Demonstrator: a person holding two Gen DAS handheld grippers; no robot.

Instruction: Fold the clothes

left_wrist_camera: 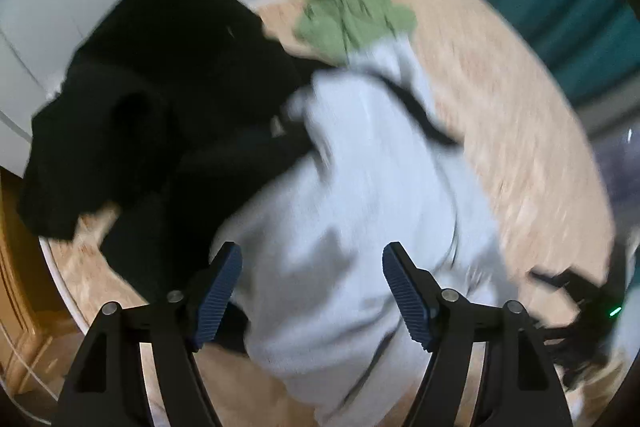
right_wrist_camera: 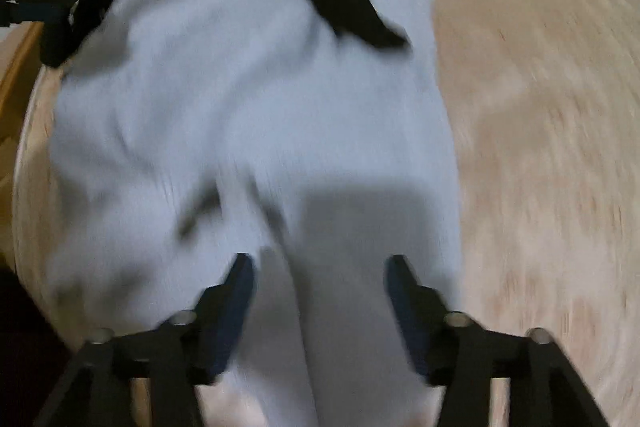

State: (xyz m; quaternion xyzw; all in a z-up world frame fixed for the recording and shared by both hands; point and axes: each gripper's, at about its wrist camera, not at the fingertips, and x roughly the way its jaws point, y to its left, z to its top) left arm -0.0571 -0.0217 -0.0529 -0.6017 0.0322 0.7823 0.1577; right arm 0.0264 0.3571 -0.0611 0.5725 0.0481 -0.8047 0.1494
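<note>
- A crumpled light grey fabric garment (right_wrist_camera: 248, 115) lies spread on the round pale wooden table (right_wrist_camera: 540, 155), filling its left and middle part.
- A black cloth strap (right_wrist_camera: 344, 7) crosses the garment's far end.
- A heaped black garment (left_wrist_camera: 160, 99) sits against its left side, touching it.
- A rumpled green cloth (left_wrist_camera: 354, 17) lies at the table's far edge, touching the grey garment's far end.
- The left gripper (left_wrist_camera: 312, 291) hangs spread above the grey garment's near edge, gripping nothing.
- The right gripper (right_wrist_camera: 320, 303) is likewise spread over it, holding nothing.
- Both views are blurred.
</note>
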